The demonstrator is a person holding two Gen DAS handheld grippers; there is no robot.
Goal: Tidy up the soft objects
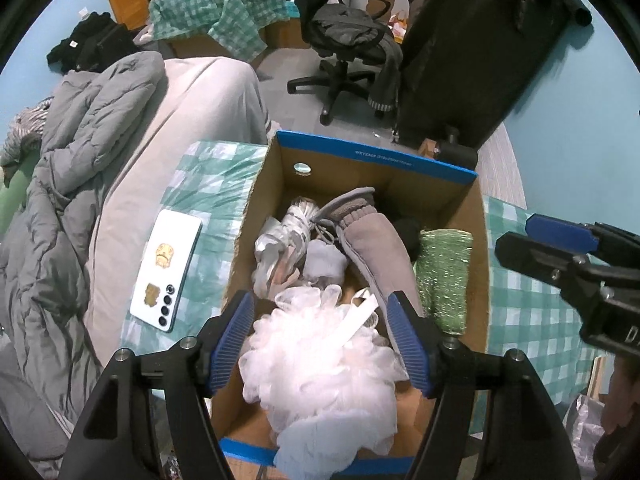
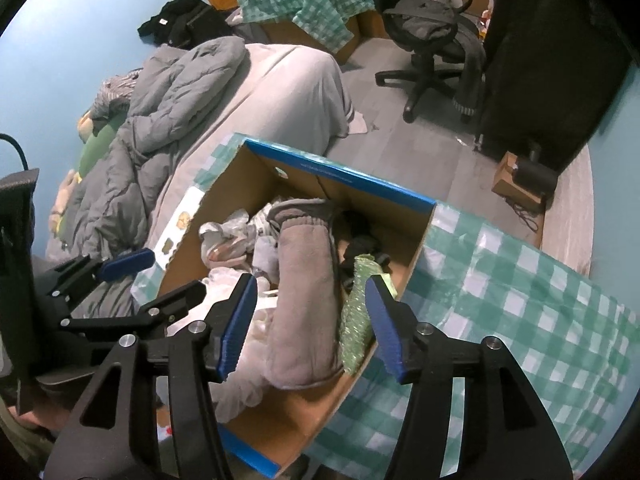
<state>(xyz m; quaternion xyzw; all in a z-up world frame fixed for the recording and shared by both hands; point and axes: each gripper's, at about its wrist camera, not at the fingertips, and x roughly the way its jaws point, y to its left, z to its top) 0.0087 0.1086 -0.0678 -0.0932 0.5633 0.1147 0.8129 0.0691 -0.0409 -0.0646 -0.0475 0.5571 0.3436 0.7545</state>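
The white bath pouf [image 1: 320, 344] is a big ball of puffy net, and it lies at the near end of the cardboard box [image 1: 376, 160], partly on top of the other soft things. It looks very light and squashy, so it would spring back when squeezed and might slip out of a weak hold. The best place to grab it is probably deep in the thick middle, or by its flat white loop [image 1: 360, 320]. The left gripper [image 1: 320, 336] hangs right over it with its blue pads wide apart on either side, not pressing on it, so it holds nothing. Next to the pouf lies a long grey fuzzy sock [image 1: 380, 252], soft and floppy, and beside that a sparkly green scrubber [image 1: 442, 276] stands against the box wall. The right gripper [image 2: 312, 324] is about half open above the sock and the scrubber, and holds nothing. The box sits on a green checked cloth [image 2: 520, 300], with a white phone [image 1: 166, 272] lying just beside it.
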